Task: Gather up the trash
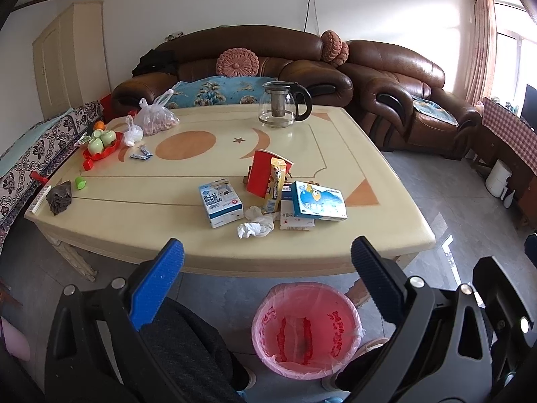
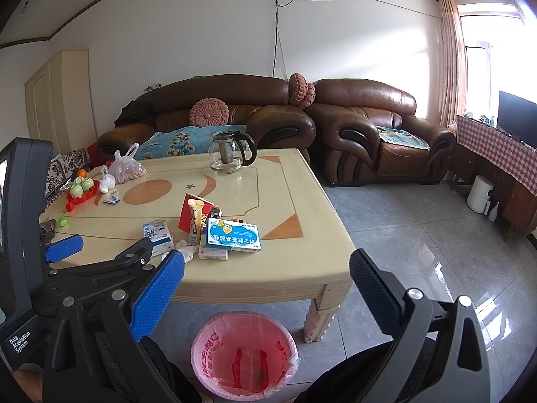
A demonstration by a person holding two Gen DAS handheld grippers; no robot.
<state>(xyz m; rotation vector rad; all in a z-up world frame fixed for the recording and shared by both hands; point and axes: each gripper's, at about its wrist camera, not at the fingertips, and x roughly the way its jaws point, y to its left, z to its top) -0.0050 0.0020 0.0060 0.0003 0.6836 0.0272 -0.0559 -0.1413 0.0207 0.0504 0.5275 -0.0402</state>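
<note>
**Trash collection not yet begun: both grippers hanging open before a littered table**

Two hand-held grippers are hovering side by side in front of a cream coffee table [image 1: 386, 231]. The left gripper [image 1: 267, 253] is holding its blue-padded jaws spread wide, gripping nothing. The right gripper [image 2: 266, 267] is likewise spread and empty.

The trash is lying clustered near the table's front edge: crumpled white tissues [image 1: 255, 225], a white-and-blue carton [image 1: 220, 203], a red paper cup [image 1: 261, 173] tipped with a snack wrapper [image 1: 276, 181] in it, and a blue medicine box [image 1: 319, 201] resting on a flatter white box [image 1: 297, 221].

On the floor just below, a bin lined with a pink bag [image 1: 305, 330] is standing open and appears to hold nothing, so seemingly every piece is still waiting to be collected.

Farther back, a glass teapot [image 1: 283, 104], a bag of peanuts [image 1: 157, 116] and green cups on a red tray [image 1: 100, 139] are sitting apart from the litter.
</note>
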